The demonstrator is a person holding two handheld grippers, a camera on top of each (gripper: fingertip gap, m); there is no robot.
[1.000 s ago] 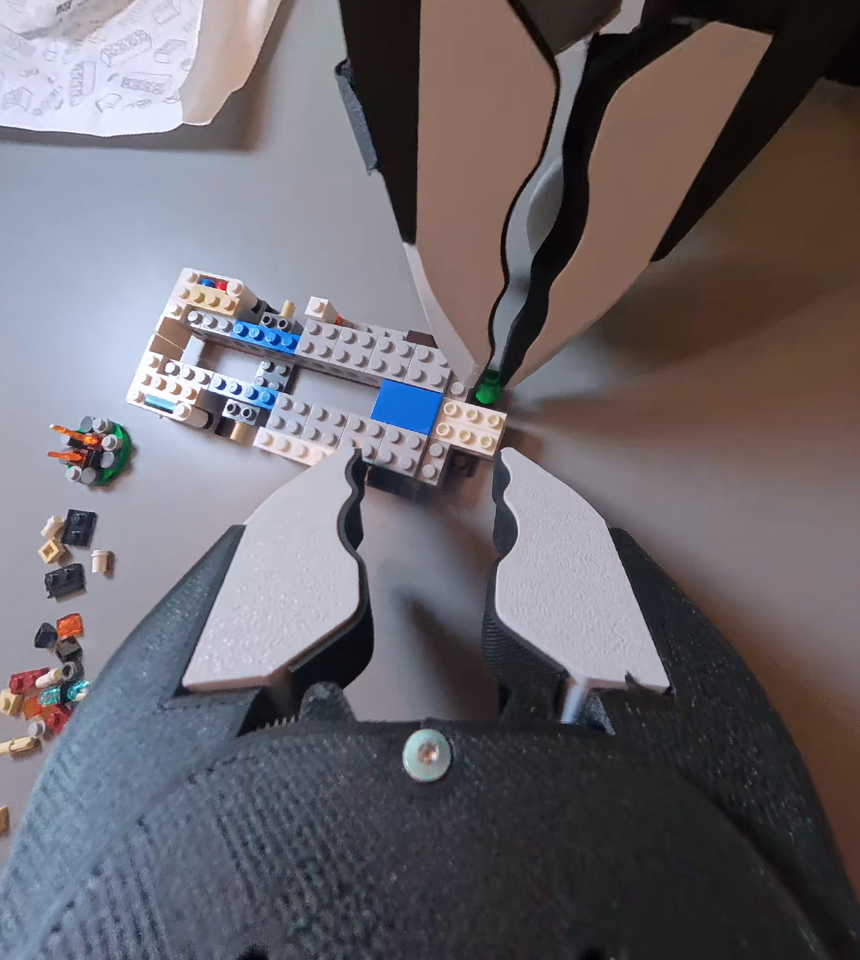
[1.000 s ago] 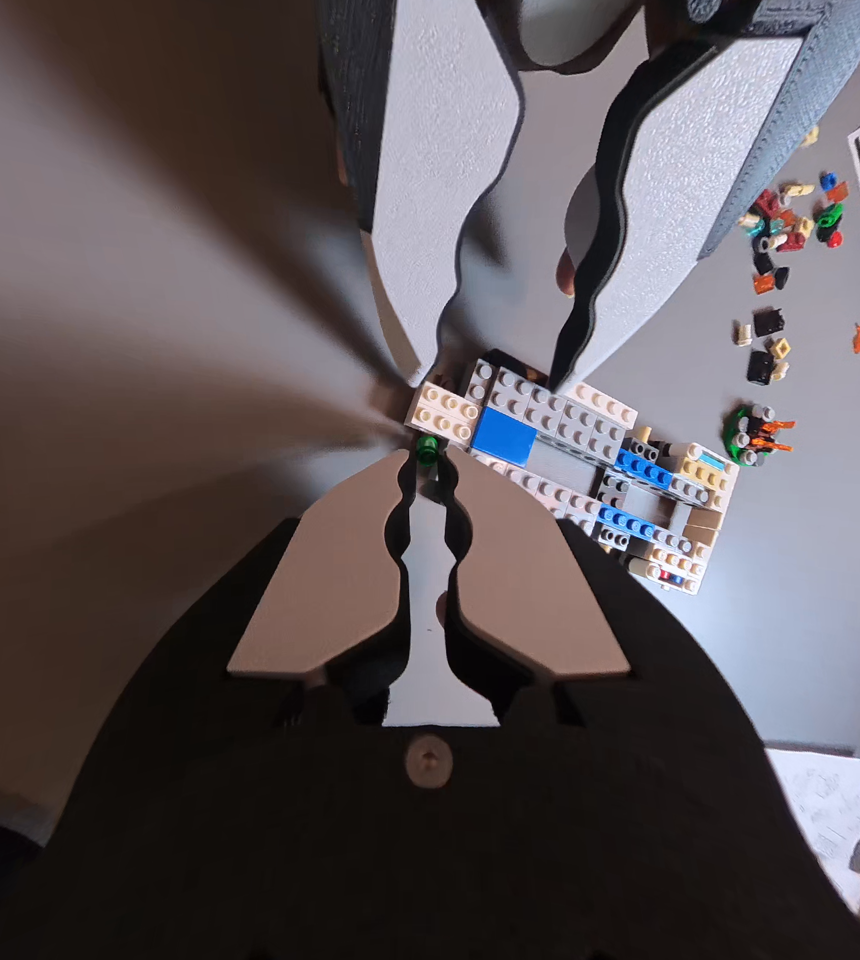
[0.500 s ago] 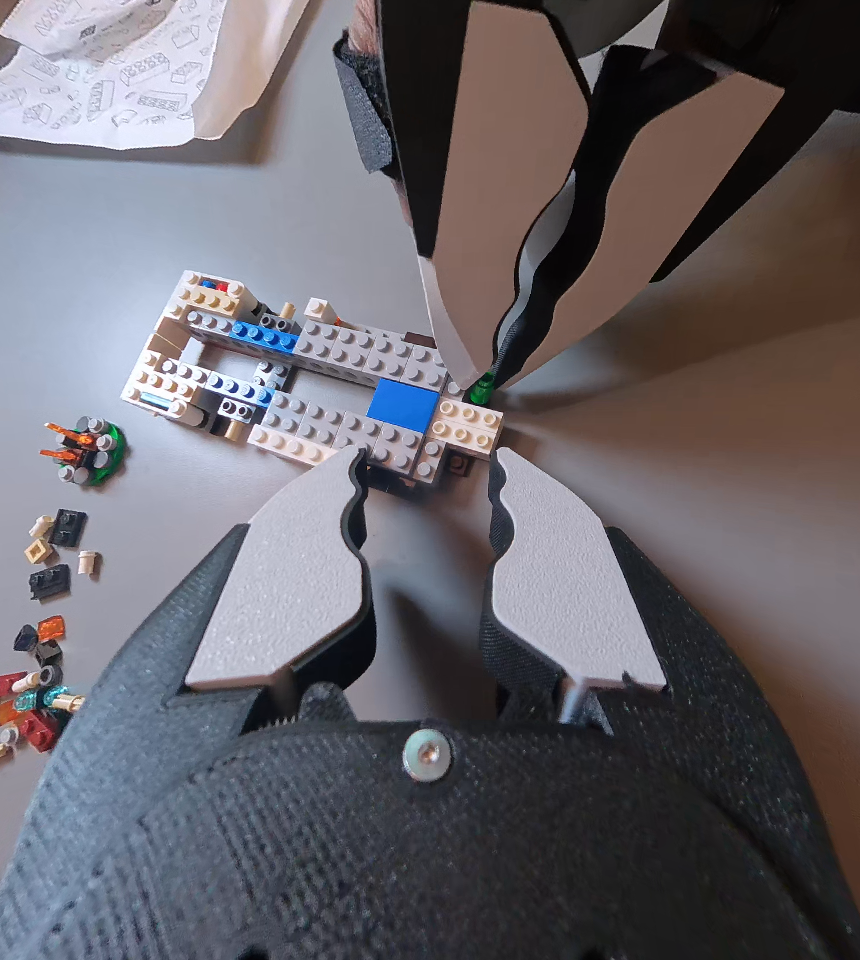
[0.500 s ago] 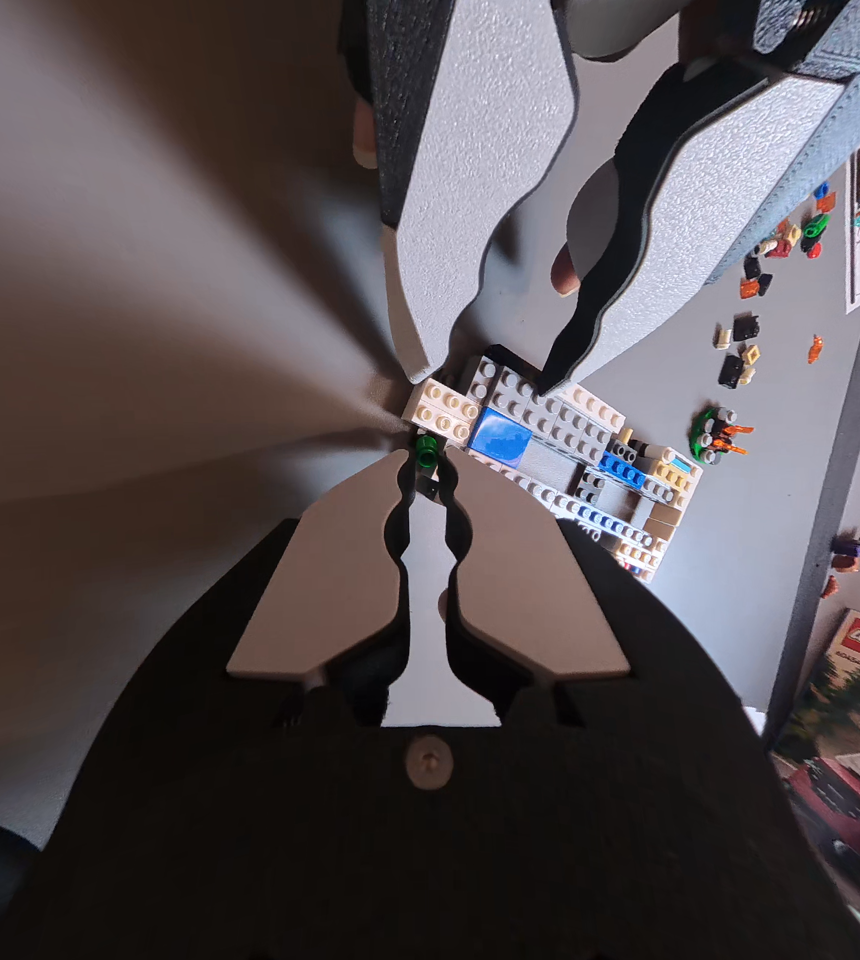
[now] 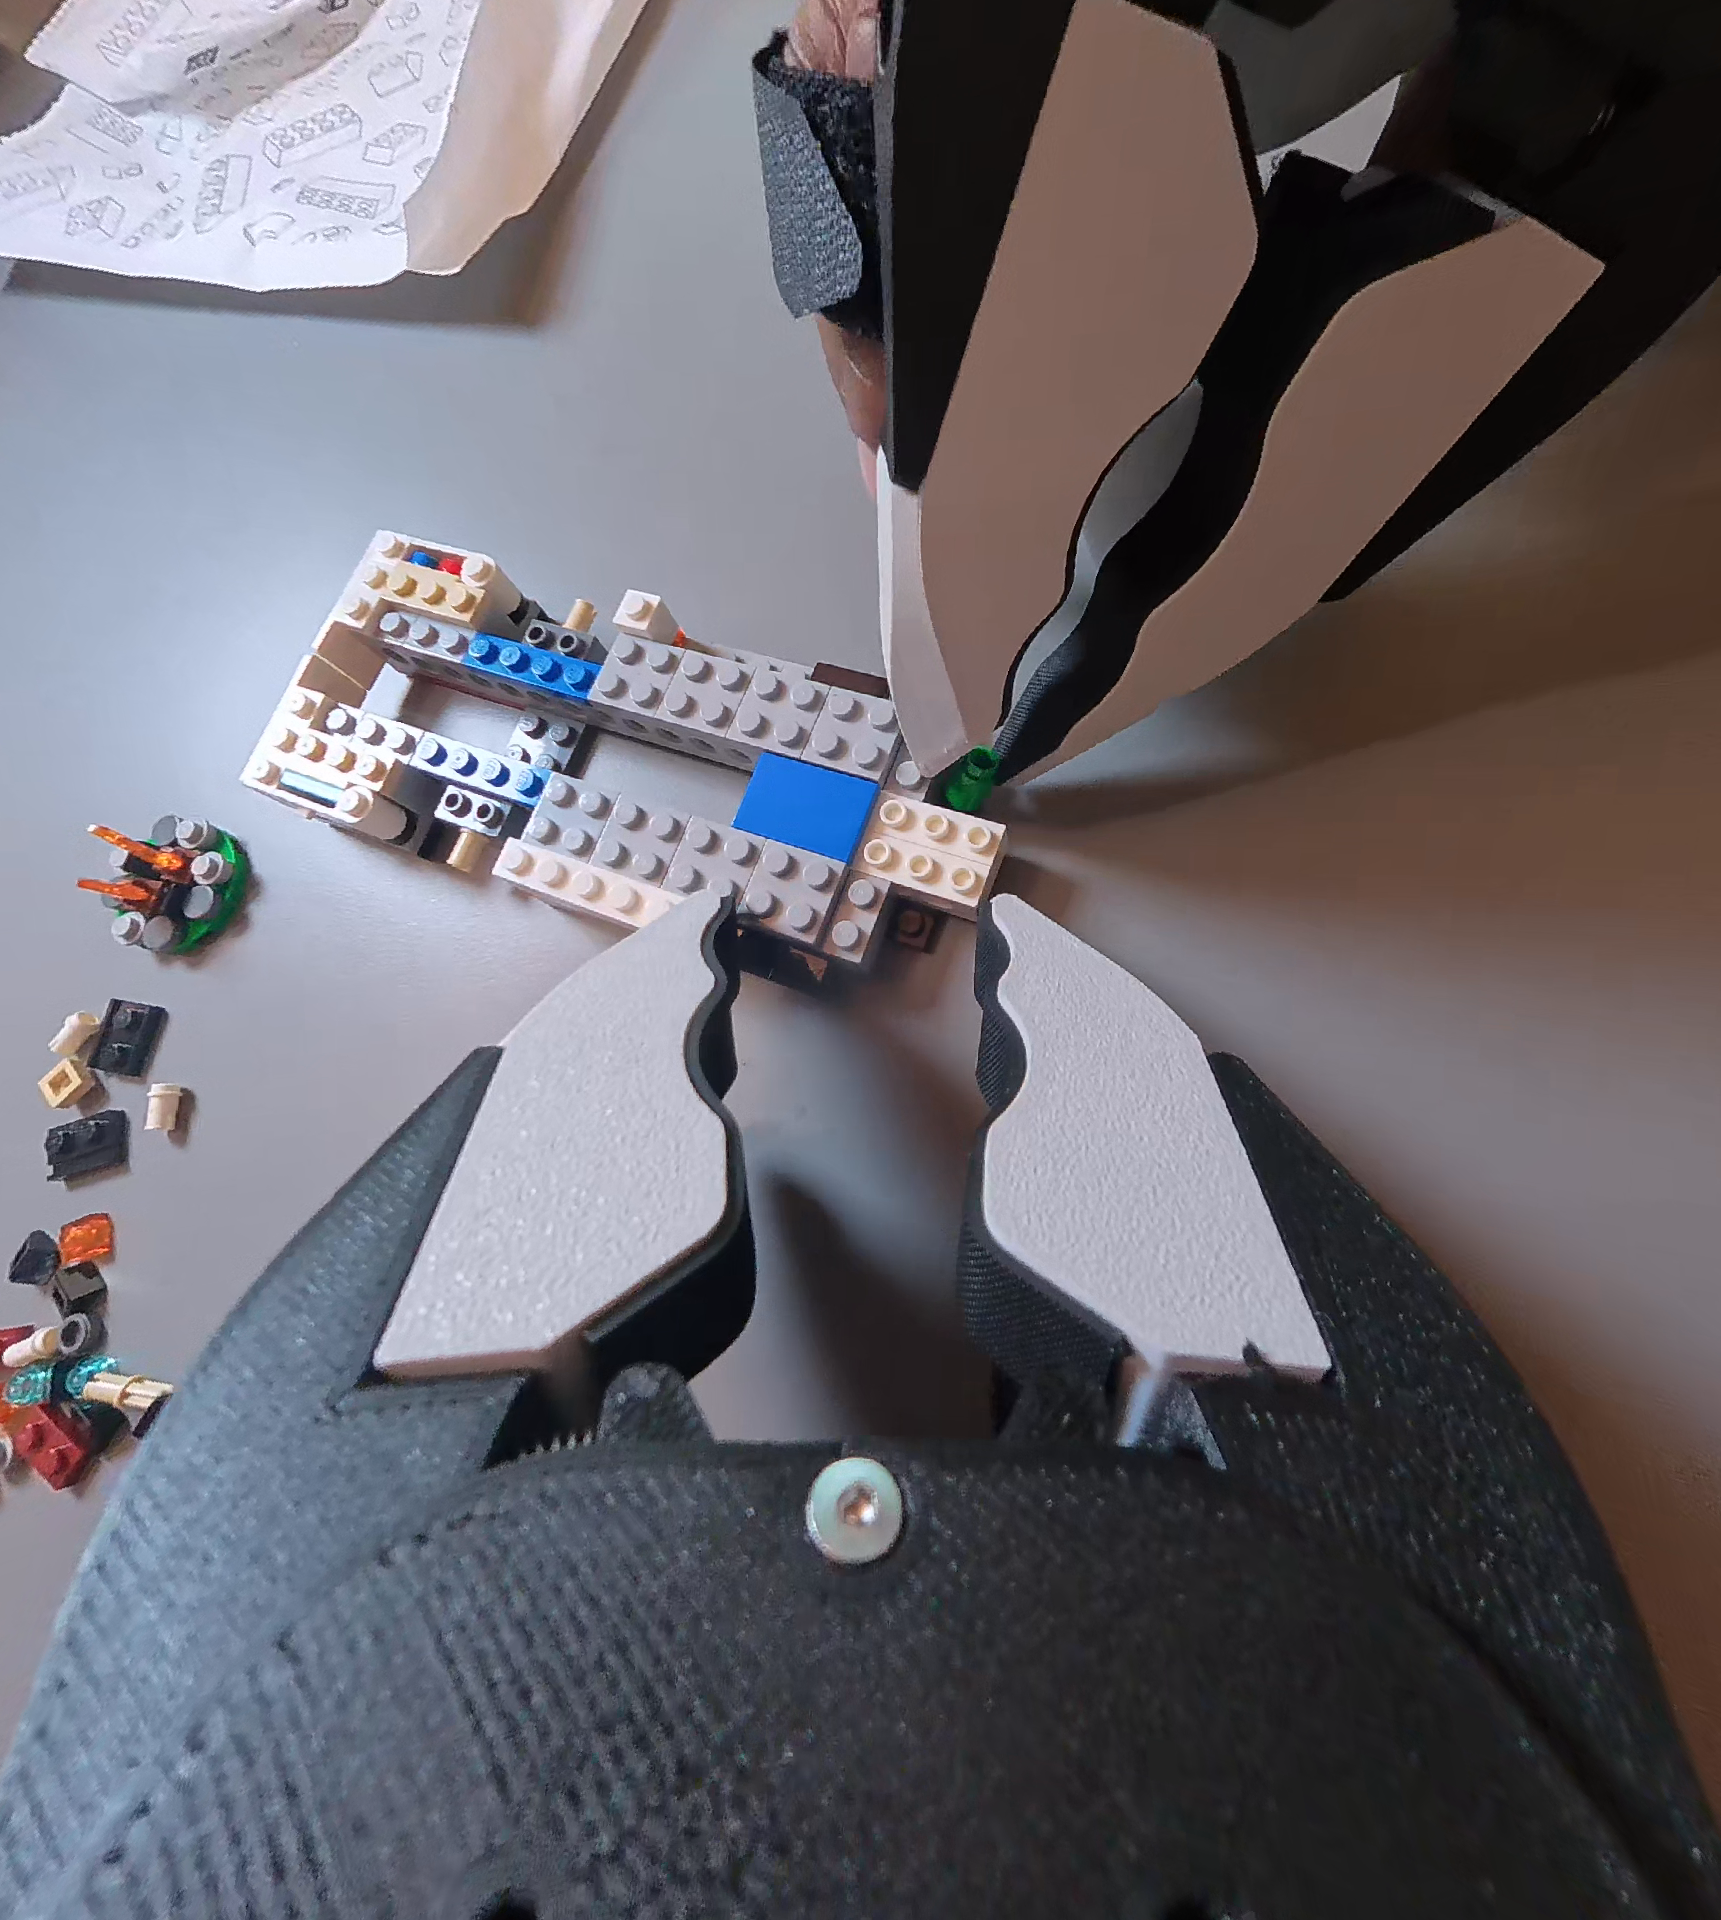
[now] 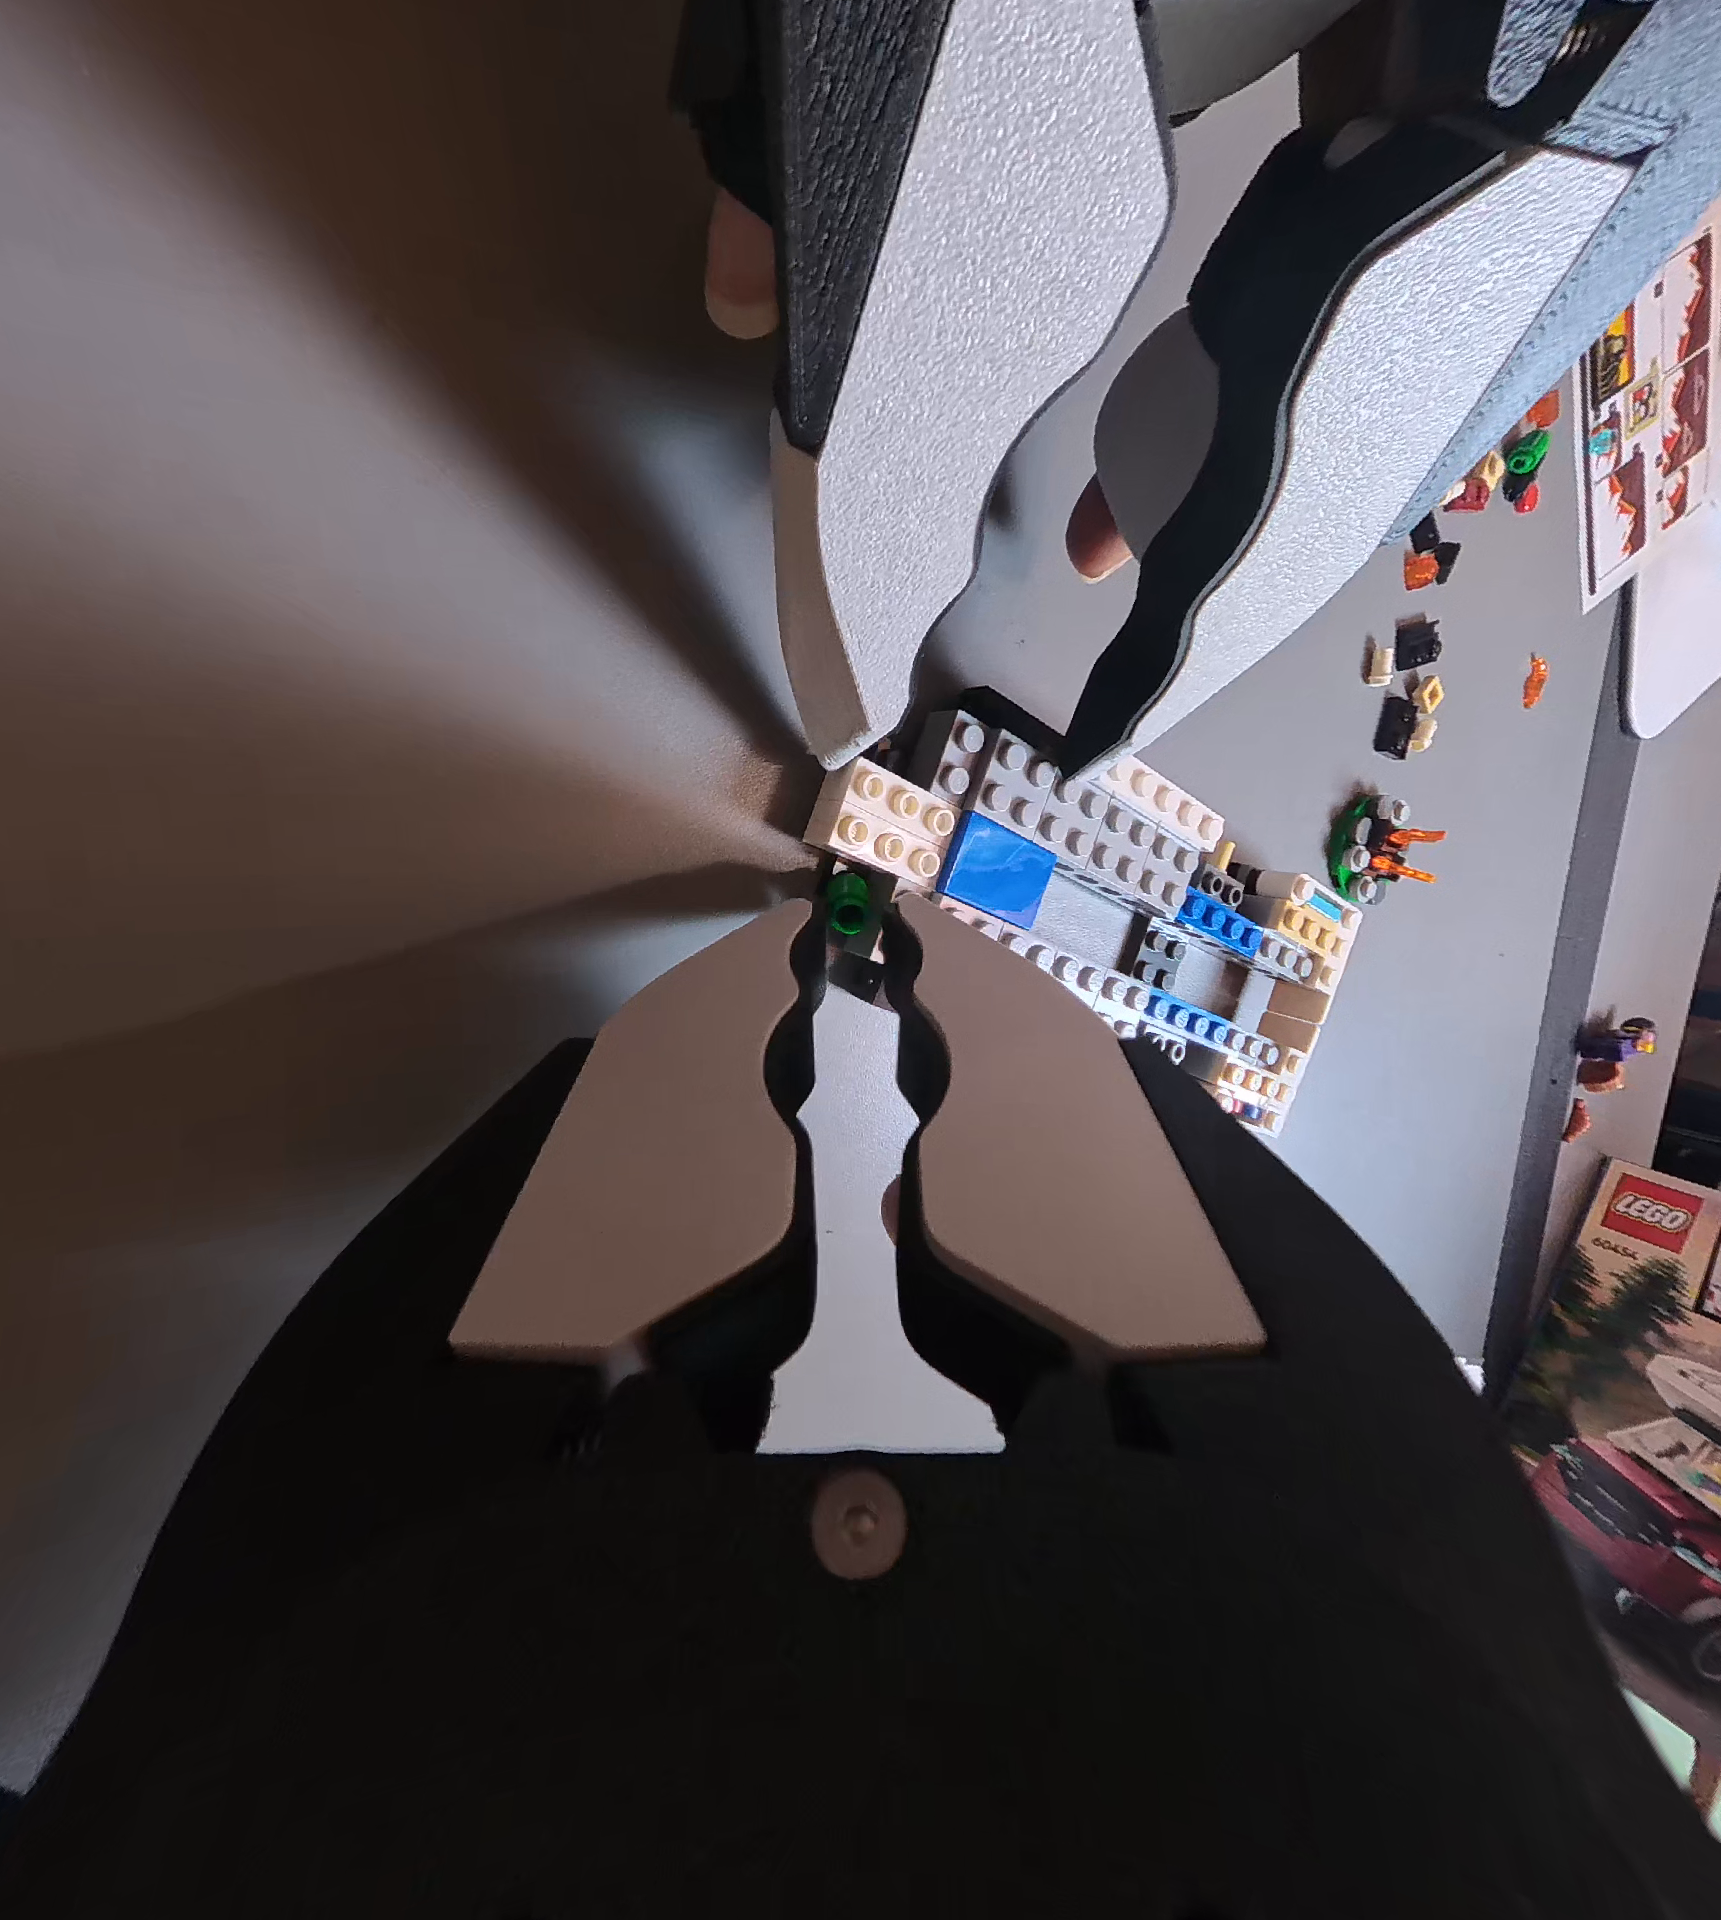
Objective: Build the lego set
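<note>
Grey bench, matte surface. Brick assembly lies flat near centre. At its 9 o'clock: a round green piece with orange parts. At 8 o'clock: scattered loose small bricks. At 11 o'clock: printed paper sheet.

A hobby desk at home: grey tabletop, toy-brick box, instruction sheet, loose bricks.

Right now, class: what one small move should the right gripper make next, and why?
Probably press the green stud gently down. The right gripper holds it tilted at the corner of the brick model, and the left gripper, open, straddles the model's near edge.
</note>
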